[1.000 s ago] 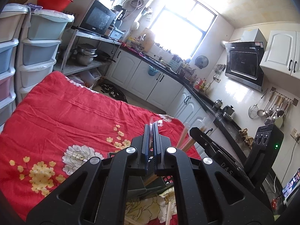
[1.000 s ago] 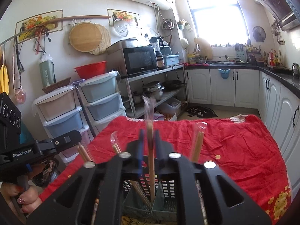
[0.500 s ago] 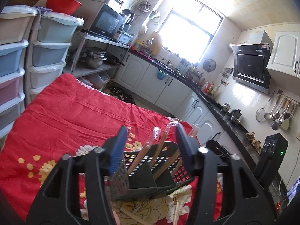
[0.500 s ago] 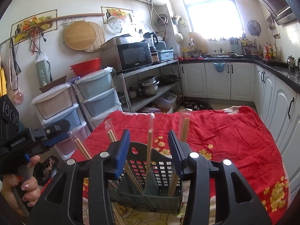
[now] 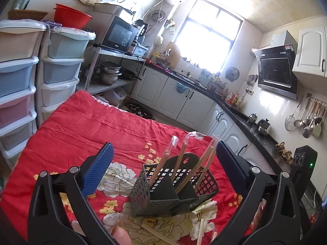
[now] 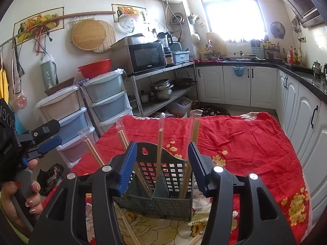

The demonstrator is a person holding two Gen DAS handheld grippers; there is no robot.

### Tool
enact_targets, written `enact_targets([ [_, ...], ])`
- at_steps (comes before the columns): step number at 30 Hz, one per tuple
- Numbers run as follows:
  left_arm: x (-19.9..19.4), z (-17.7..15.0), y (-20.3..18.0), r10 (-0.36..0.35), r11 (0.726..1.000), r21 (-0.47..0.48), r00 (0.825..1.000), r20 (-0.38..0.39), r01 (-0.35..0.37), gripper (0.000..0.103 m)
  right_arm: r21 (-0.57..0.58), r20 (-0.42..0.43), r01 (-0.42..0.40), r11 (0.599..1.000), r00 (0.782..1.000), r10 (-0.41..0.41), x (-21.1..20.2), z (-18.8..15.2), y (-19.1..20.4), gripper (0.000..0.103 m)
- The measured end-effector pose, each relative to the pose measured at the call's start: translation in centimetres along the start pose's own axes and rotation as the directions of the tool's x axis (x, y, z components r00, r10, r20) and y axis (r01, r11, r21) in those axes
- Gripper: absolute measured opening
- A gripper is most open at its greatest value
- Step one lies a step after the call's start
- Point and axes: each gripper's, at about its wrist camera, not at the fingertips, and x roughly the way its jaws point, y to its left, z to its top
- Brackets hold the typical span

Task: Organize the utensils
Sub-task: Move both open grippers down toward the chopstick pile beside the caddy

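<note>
Wooden chopsticks [image 6: 159, 153] stand near upright in the grey basket [image 6: 161, 202], tips up, between my just-opened left claw [image 5: 163, 165] and right claw [image 6: 161, 163].

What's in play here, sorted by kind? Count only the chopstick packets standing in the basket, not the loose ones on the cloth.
Utensil basket: 1
Wrapped chopstick pairs standing in it: 4
Handheld grippers: 2 (left gripper, right gripper), jaws have just been opening, nothing gripped
Total: 7
</note>
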Motion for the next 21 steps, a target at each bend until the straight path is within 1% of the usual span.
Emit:
enact_targets([
  [6,-0.7,-0.8,-0.3,0.023,1.0,0.018,1.0,0.005,-0.023,0.092,-0.014,0.005,0.0,1.0,1.0,0.0,-0.7,-0.4,0.2,0.052],
  [21,-2.2,-2.5,-0.2,0.033,0.999,0.02,0.999,-0.003,-0.033,0.092,-0.035,0.002,-0.021,0.999,1.0,0.021,-3.0,-1.6,0.9,0.054],
])
